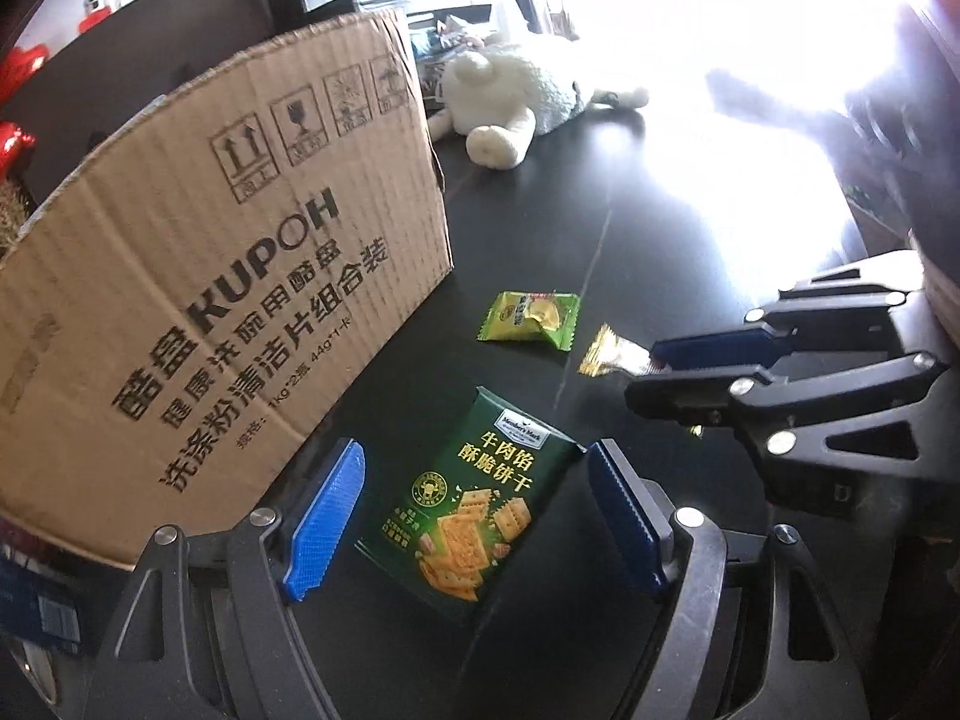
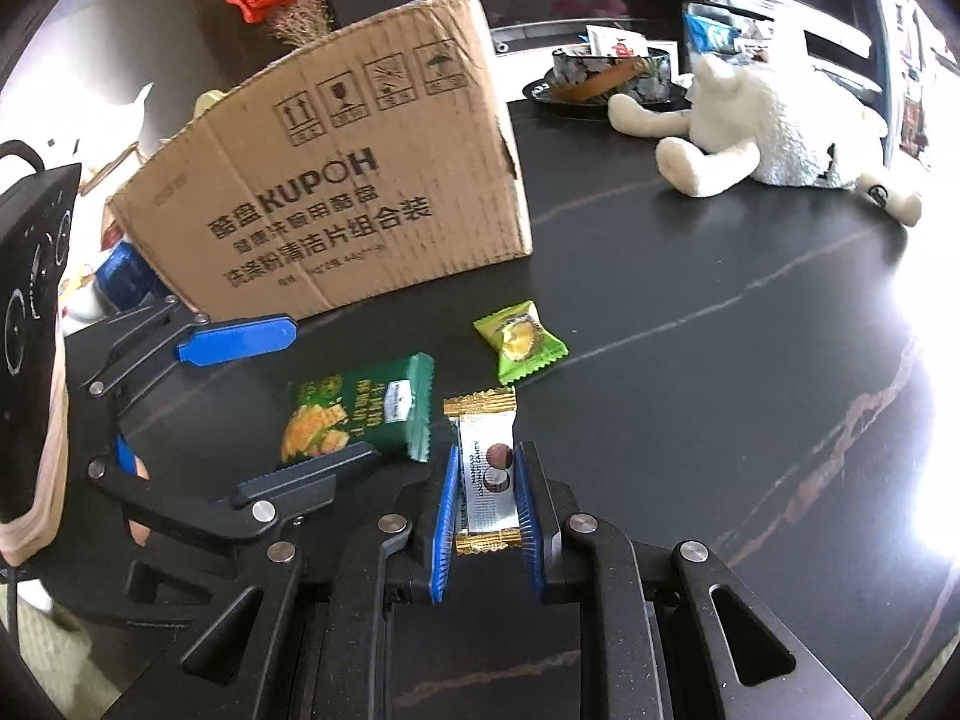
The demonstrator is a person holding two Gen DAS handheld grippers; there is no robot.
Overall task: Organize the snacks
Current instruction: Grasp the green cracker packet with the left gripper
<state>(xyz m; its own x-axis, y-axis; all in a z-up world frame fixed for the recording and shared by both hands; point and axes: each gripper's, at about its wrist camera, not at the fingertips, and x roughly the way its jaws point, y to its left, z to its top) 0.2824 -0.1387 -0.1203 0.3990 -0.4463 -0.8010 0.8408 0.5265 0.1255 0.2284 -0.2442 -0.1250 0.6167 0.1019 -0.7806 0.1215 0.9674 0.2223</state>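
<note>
Pick-up step: right gripper (image 2: pixel 487 510) jaws closed on the silver-gold candy (image 2: pixel 485 474), low over the dark surface (image 2: pixel 690 360). Left gripper (image 1: pixel 474 516) jaws wide, empty, straddling the green cracker pack (image 1: pixel 474 510). Next, likely: carry candy into the cardboard box (image 2: pixel 336 198). Green candy (image 2: pixel 519 339) waits.

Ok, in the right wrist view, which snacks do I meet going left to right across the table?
Dark green cracker pack → silver-and-gold candy, clamped in the right gripper → light green candy, slightly farther back.
</note>
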